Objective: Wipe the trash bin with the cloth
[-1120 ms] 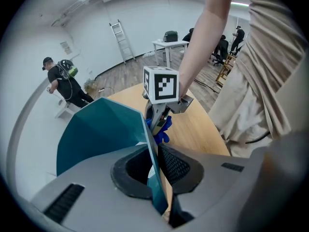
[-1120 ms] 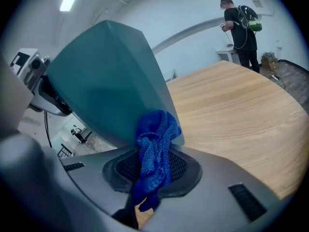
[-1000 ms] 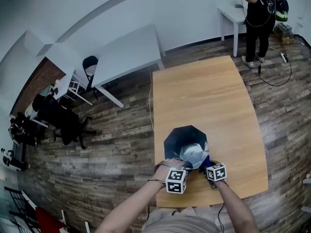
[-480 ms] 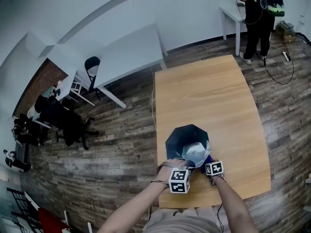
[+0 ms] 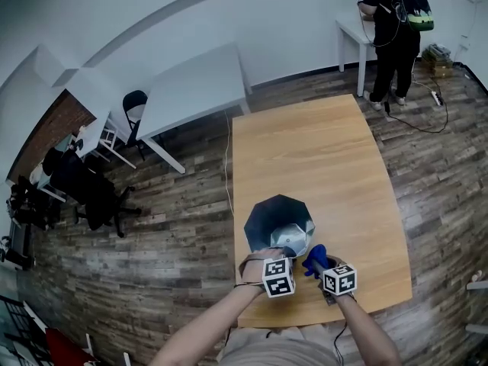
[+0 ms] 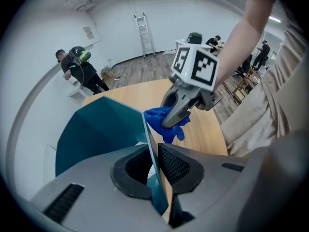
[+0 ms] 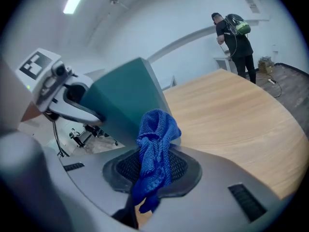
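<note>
A dark teal faceted trash bin (image 5: 277,221) stands on the wooden table (image 5: 320,158), near its front edge. My left gripper (image 5: 284,253) is shut on the bin's near wall. In the left gripper view the thin teal panel (image 6: 150,149) sits pinched between both pads. My right gripper (image 5: 319,265) is shut on a blue cloth (image 5: 314,259), held just right of the bin and apart from it. The cloth (image 7: 154,151) hangs bunched between the right jaws, with the bin's outer side (image 7: 128,98) just behind it. The right gripper (image 6: 175,116) also shows beside the bin's rim.
The table's front edge (image 5: 305,320) is close under both hands. A person with a backpack (image 5: 393,29) stands at a white table far back right. Another white table (image 5: 191,86), chairs (image 5: 137,101) and seated people (image 5: 53,181) lie to the left on the wood floor.
My right gripper has lifted with the blue cloth and come away from the bin's right side. The left gripper keeps its hold on the bin wall, rolled slightly.
</note>
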`<control>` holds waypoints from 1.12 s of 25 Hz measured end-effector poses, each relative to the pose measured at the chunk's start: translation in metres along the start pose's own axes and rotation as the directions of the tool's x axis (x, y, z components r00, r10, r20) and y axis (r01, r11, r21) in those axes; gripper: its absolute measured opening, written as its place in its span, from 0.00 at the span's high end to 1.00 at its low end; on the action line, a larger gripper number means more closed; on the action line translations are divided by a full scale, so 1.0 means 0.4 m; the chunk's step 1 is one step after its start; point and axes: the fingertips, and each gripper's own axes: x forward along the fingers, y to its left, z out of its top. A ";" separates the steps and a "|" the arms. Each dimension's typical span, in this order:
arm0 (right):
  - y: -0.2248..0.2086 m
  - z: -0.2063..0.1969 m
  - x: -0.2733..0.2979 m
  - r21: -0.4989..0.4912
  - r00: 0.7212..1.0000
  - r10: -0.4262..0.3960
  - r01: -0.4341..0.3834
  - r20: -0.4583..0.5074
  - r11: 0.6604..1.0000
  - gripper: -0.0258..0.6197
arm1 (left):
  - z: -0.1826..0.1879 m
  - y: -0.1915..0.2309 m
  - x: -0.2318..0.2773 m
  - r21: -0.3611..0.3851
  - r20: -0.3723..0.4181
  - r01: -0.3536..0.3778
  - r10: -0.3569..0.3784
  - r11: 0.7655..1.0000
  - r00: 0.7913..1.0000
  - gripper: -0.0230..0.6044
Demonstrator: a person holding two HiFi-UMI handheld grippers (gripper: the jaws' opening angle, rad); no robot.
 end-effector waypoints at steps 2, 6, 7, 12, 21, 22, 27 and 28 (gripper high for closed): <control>0.055 0.060 -0.043 0.000 0.997 0.045 -0.045 0.057 0.999 0.83 | -0.001 0.004 0.000 -0.026 -0.010 0.005 -0.005 1.000 1.000 0.89; 0.164 0.158 -0.093 -0.018 0.982 0.136 -0.135 0.134 0.991 0.83 | 0.004 0.006 -0.014 -0.062 -0.016 0.028 -0.029 0.998 0.999 0.89; 0.180 0.171 -0.096 -0.029 0.979 0.146 -0.143 0.139 0.989 0.83 | 0.005 0.006 -0.015 -0.064 -0.017 0.030 -0.031 0.997 0.999 0.89; 0.185 0.174 -0.079 -0.011 0.981 0.141 -0.141 0.136 0.990 0.83 | 0.010 0.003 -0.012 -0.066 -0.015 0.047 -0.048 0.997 0.999 0.89; 0.128 0.082 0.012 0.008 0.992 0.114 -0.115 0.049 0.993 0.83 | 0.012 0.001 -0.015 -0.060 -0.009 0.063 -0.063 0.996 0.998 0.89; 0.116 0.065 0.028 0.008 0.994 0.109 -0.110 0.030 0.994 0.83 | 0.013 0.001 -0.014 -0.059 -0.008 0.063 -0.063 0.996 0.998 0.89; 0.066 -0.018 0.111 -0.005 0.994 0.089 -0.089 -0.068 0.996 0.83 | 0.011 0.002 -0.010 -0.060 -0.007 0.062 -0.062 0.996 0.998 0.89; 0.057 -0.037 0.128 -0.008 0.992 0.086 -0.087 -0.090 0.996 0.83 | 0.010 0.002 -0.011 -0.059 -0.007 0.063 -0.064 0.996 0.998 0.89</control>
